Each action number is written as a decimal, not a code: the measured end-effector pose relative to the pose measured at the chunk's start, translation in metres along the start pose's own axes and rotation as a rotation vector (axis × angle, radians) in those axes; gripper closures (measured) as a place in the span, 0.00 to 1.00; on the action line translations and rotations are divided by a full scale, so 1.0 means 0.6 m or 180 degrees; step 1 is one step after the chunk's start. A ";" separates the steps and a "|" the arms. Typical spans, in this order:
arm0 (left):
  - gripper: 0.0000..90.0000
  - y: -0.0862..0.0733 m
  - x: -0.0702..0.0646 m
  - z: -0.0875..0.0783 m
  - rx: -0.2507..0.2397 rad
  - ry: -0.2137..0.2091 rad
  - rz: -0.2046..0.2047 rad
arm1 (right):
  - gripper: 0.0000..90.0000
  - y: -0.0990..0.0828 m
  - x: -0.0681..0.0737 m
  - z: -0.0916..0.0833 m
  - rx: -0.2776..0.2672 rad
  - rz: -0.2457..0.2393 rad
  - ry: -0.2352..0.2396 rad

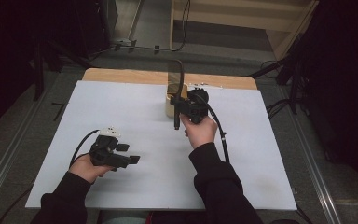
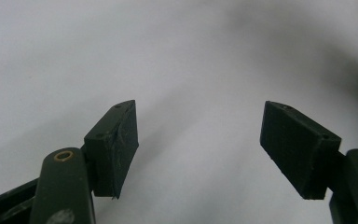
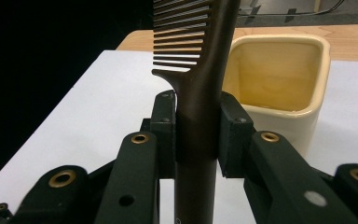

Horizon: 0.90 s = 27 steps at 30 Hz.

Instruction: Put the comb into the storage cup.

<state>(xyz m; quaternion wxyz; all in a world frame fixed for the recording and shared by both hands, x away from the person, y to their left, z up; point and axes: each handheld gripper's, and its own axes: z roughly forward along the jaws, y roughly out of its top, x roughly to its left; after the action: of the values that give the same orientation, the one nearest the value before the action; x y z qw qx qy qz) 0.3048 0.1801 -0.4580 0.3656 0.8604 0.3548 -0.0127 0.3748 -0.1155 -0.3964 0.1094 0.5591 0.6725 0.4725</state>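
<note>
A dark brown comb [image 3: 192, 46] stands upright with its teeth at the top, and my right gripper [image 3: 198, 100] is shut on its handle. In the high view the comb [image 1: 180, 74] rises in front of a cream square cup [image 1: 169, 100] at the back middle of the white board, with the right gripper [image 1: 178, 106] just beside the cup. The cup [image 3: 279, 79] is hollow inside, just behind and to the right of the comb. My left gripper [image 1: 129, 153] hovers low over the board's front left. It is open, with nothing between its jaws [image 2: 199, 109].
The white board [image 1: 261, 154] covers a wooden table whose back edge [image 1: 121, 74] shows. Cables and dark stands lie on the floor behind and to the right. Metal rails [image 1: 9, 154] run along both sides of the table.
</note>
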 end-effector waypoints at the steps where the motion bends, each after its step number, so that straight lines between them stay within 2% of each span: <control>1: 0.32 0.000 0.000 0.000 -0.0015 0.0000 -0.0013 | 0.78 0.001 0.000 0.001 -0.0003 -0.0005 -0.0002; 8: 0.32 -0.002 0.004 -0.002 -0.0035 0.0016 -0.0036 | 0.78 0.014 0.002 0.006 -0.0021 0.0015 -0.0016; 15: 0.32 -0.005 0.009 -0.008 -0.0044 0.0041 -0.0072 | 0.78 0.031 0.004 0.008 -0.0038 -0.0028 -0.0048; 27: 0.32 -0.012 0.012 -0.014 -0.0065 0.0084 -0.0131 | 0.78 0.062 -0.010 0.004 -0.0110 0.0106 -0.0045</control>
<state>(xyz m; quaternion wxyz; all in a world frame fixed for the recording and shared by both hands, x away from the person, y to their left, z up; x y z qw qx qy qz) 0.3040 0.1932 -0.4583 0.3694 0.8492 0.3773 -0.0053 0.4024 -0.1219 -0.3717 0.1159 0.5715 0.6541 0.4818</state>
